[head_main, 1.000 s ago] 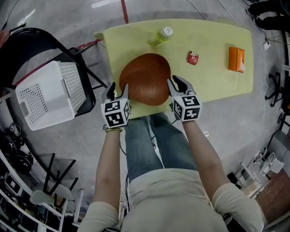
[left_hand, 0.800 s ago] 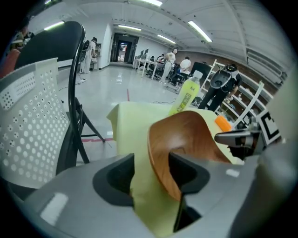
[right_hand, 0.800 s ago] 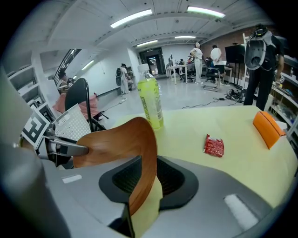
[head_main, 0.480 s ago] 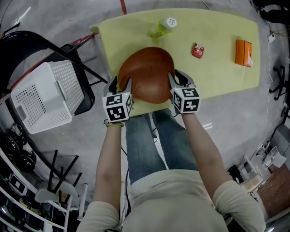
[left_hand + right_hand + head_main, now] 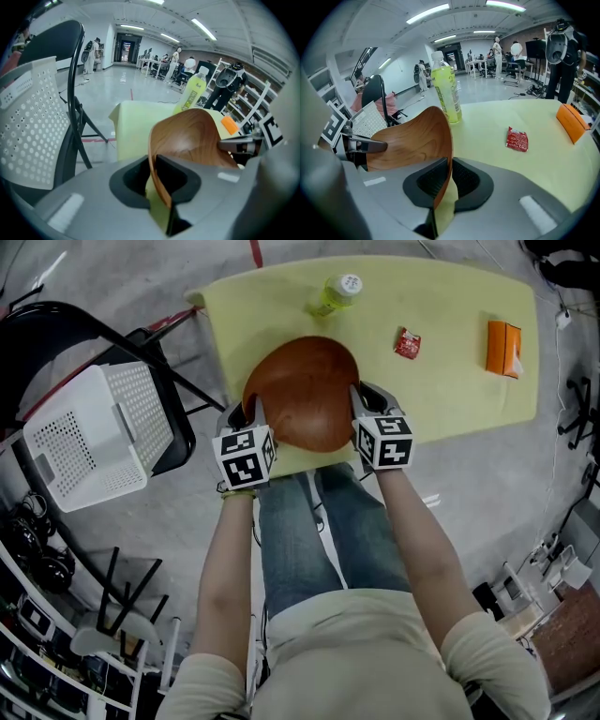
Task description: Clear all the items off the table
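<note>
Jaws on both sides have just been closing, and now the left gripper (image 5: 247, 416) and the right gripper (image 5: 360, 401) each pinch the rim of the bowl (image 5: 305, 390) at the near edge of the table (image 5: 450, 390), so I judge it ready for lifting.

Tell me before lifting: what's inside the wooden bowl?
Bare wood grain only. The left hand-held gripper and right hand-held gripper, jaws just closed on the wooden bowl rim, hide some wall.
</note>
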A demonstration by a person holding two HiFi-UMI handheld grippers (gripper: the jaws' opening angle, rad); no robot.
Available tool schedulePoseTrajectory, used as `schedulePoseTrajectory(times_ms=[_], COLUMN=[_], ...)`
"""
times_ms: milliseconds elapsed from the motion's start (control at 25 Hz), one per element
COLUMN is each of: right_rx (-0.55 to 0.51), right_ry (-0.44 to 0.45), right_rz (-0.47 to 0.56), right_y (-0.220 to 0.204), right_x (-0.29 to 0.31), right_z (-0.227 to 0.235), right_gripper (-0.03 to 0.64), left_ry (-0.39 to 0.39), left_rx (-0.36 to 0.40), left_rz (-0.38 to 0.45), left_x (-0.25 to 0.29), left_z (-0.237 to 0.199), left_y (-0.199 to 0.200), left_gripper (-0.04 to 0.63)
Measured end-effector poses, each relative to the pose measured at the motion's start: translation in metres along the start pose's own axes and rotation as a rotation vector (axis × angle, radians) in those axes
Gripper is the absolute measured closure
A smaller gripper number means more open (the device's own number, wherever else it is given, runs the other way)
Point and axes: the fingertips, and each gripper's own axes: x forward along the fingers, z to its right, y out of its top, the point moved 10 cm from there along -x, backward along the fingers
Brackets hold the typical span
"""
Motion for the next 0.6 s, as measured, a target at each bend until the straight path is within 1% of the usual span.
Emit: schedulePoseTrajectory(times_ms=[200, 600], right_rx=[-0.006, -0.045], right_ry=[-0.011, -0.004], right_rz=[0.026, 0.07], right_y=[0.002, 0.005], right_x=[-0.018, -0.079], right_z=[0.0, 0.002], right_gripper=[0.591, 0.592], left_ry=[0.001, 0.001], left_rx=[0.003, -0.048], left_rz=[0.026, 0.089], left_x=[-0.019, -0.072], left_z=[0.01, 0.042], left_y=[-0.003, -0.009], left_gripper=[0.551, 0.555])
